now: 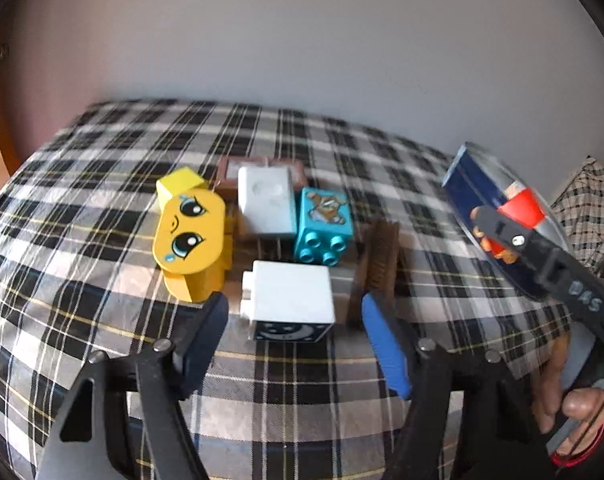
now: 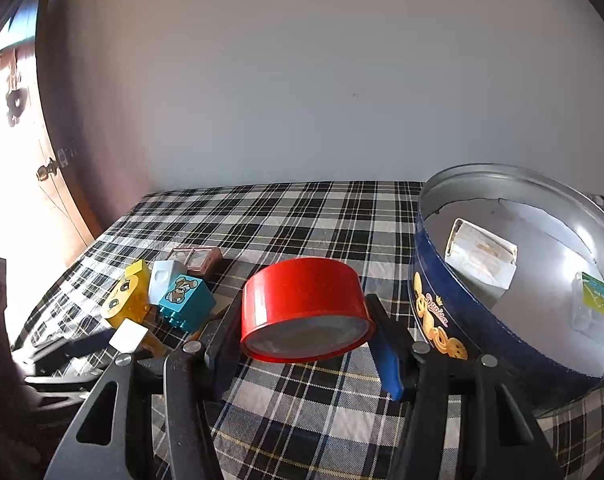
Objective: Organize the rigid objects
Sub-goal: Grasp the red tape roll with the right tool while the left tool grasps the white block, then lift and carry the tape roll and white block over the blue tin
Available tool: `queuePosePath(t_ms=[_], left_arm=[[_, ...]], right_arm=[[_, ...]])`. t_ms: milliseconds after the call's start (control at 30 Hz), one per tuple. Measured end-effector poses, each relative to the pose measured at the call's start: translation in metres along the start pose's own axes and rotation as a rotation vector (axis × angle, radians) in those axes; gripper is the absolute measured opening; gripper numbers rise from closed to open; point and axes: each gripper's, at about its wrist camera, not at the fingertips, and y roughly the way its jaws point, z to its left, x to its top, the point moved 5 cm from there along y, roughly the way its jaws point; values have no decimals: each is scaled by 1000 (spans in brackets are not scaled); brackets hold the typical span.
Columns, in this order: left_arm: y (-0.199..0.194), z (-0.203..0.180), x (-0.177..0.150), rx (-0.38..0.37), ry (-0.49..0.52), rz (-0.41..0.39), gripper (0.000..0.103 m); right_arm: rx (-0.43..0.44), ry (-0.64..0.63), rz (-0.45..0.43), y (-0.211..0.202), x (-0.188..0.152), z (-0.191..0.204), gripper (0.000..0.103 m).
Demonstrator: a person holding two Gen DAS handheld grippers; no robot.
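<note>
A plain pale wall (image 2: pixel 302 80) backs a tabletop (image 1: pixel 122 152) draped in black, white and grey plaid cloth with thin yellow lines; at the far left of the right wrist view a wooden door with a round knob (image 2: pixel 46 173) stands in bright light.

The largest item, a round navy cookie tin (image 2: pixel 433 320) printed with golden cookies, sits open on the cloth at the right of the tabletop, its silver interior holding a white wrapped packet (image 2: pixel 481 260) and a green-labelled packet (image 2: pixel 597 300).

Just left of the tin, the right gripper (image 2: pixel 302 336) holds a red roll of tape (image 2: pixel 302 304) above the cloth, its jaws pressed against the roll's two sides, about half apart.

Well left of the tin lies a cluster of toy blocks: a yellow block (image 1: pixel 190 236) with a tearful cartoon face, a white block (image 1: pixel 290 300) with a dark moon-and-stars side facing the camera, a pale grey-white block (image 1: pixel 266 204), a teal block (image 1: pixel 323 224) showing a bandaged puppy and four studs, and a brown framed piece (image 1: pixel 228 176) behind them. A brown bristle brush (image 1: pixel 377 264) stands on edge between the blocks and the tin.

The left gripper (image 1: pixel 294 320) straddles the white block, its jaws partly open with a gap on each side, gripping nothing.
</note>
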Motion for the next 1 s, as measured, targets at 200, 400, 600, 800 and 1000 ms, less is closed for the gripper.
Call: queuePosePath(t_ms=[200, 400, 600, 800, 1000], left_arm=[[10, 1, 1, 42, -24, 17, 45], [9, -1, 1, 58, 1, 17, 43], [-11, 5, 7, 44, -50, -96, 42], [-32, 0, 19, 56, -43, -229, 42], [-46, -20, 30, 27, -31, -304, 42]], right_arm=[[20, 18, -7, -5, 1, -2, 59], [84, 47, -13, -9, 3, -3, 59], [235, 122, -80, -27, 12, -10, 59], [320, 151, -171, -49, 22, -18, 59], [337, 130, -257, -71, 29, -23, 59]])
